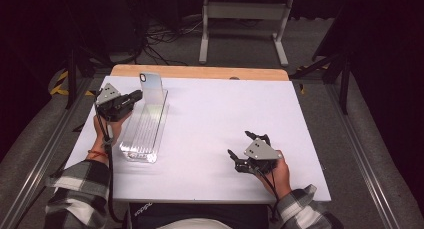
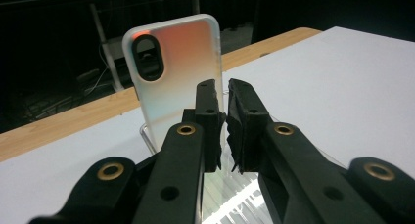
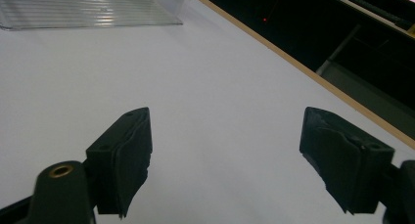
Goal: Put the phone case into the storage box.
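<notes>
A translucent white phone case with a black camera hole stands upright at the far end of a clear ribbed rack on the left of the table. In the left gripper view the case rises just behind my jaw tips, its right edge in line with them. My left gripper is shut, with a slim gap and nothing visible between the jaws; whether it touches the case is unclear. My right gripper rests open near the front right, jaws wide apart over bare table.
The white table top has a wooden strip along its far edge. The rack lies far off in the right gripper view. A white metal frame and cables sit on the floor beyond.
</notes>
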A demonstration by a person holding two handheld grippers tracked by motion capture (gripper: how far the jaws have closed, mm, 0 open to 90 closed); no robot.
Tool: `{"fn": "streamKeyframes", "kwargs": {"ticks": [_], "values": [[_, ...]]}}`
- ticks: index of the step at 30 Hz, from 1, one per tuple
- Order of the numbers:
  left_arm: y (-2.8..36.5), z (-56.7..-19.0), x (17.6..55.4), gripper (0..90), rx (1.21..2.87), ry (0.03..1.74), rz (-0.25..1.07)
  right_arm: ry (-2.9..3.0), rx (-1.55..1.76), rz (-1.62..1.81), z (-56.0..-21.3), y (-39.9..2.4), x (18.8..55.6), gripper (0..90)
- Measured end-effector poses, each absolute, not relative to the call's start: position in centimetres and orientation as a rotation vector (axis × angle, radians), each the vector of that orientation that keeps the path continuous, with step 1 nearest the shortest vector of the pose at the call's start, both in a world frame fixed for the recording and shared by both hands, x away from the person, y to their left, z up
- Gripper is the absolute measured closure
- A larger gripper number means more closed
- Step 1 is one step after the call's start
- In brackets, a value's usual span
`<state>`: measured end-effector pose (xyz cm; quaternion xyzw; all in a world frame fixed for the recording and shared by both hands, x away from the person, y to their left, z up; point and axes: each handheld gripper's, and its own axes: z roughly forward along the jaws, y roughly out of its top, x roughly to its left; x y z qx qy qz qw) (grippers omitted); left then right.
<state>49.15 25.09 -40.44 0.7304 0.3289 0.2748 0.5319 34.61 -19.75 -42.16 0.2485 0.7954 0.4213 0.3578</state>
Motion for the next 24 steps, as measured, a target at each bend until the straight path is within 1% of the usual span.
{"fn": "streamKeyframes", "kwargs": {"ticks": [7,13,15,18,24], "values": [[24.9,-40.1,48.6,79.2,1.743,0.779,0.650,2.054,0.631,1.086,-42.1,-19.7,34.6,20.0],[24.9,-39.7,48.2,74.5,1.738,0.769,0.655,2.058,0.629,1.087,-42.1,-19.6,34.7,19.8],[24.8,-39.6,48.2,71.6,1.750,0.763,0.653,2.061,0.627,1.084,-42.1,-19.6,34.8,19.5],[24.6,-39.5,47.9,70.2,1.750,0.750,0.652,2.062,0.625,1.087,-42.1,-19.5,34.8,19.3],[24.3,-39.4,47.5,61.5,1.761,0.723,0.654,2.065,0.616,1.093,-42.0,-19.4,35.0,19.2]]}}
